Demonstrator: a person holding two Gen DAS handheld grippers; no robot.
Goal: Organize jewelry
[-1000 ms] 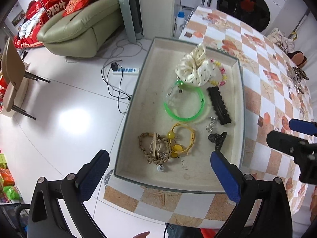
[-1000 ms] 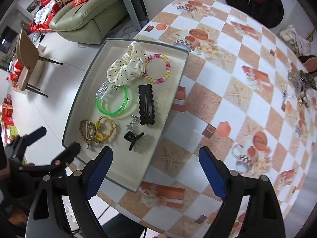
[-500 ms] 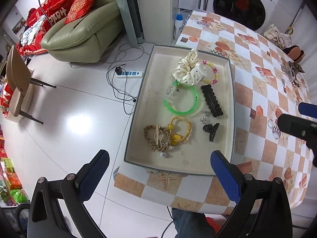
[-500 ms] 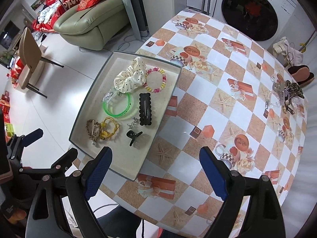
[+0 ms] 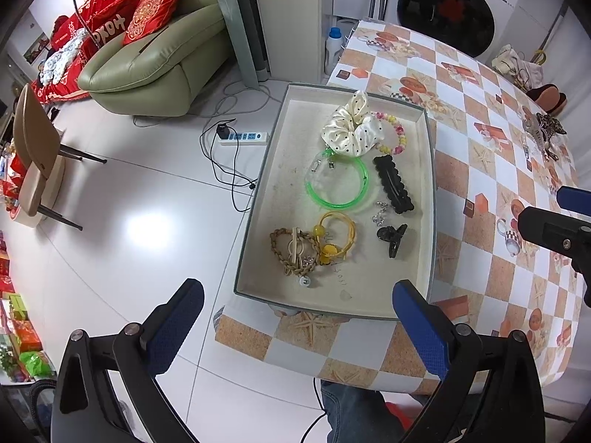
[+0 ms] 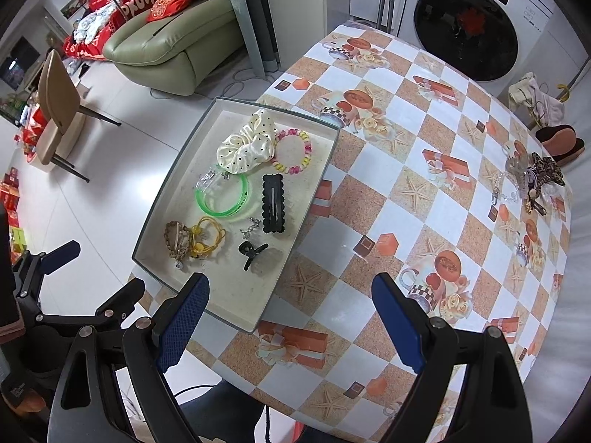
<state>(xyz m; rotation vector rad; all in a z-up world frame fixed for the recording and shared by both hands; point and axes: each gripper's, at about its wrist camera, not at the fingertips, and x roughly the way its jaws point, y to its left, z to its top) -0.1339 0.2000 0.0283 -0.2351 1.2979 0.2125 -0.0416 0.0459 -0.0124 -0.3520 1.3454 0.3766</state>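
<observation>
A grey tray (image 5: pixel 430 192) (image 6: pixel 162 199) sits at the table's left edge. In it lie a cream dotted scrunchie (image 5: pixel 349 129) (image 6: pixel 245 144), a pink bead bracelet (image 5: pixel 397 136) (image 6: pixel 293 151), a green bangle (image 5: pixel 338 184) (image 6: pixel 221 199), a black hair clip (image 5: pixel 393 184) (image 6: pixel 273 205), a small black claw clip (image 5: pixel 393 238) (image 6: pixel 251 253), yellow ties (image 5: pixel 336 236) and a braided band (image 5: pixel 293 249). My left gripper (image 5: pixel 295 325) is open and empty, high above the tray's near end. My right gripper (image 6: pixel 290 317) is open and empty, above the table to the tray's right.
A pile of more jewelry (image 5: pixel 543 133) (image 6: pixel 532 177) lies at the table's far right edge. A green sofa (image 5: pixel 159 59), a chair (image 5: pixel 33 162) and a power strip (image 5: pixel 242 138) stand on the floor to the left. A washing machine (image 6: pixel 469 29) is behind the table.
Both grippers have risen and pulled back from the tray, so tray and table look smaller. Both stay open and empty. The jewelry has not moved.
</observation>
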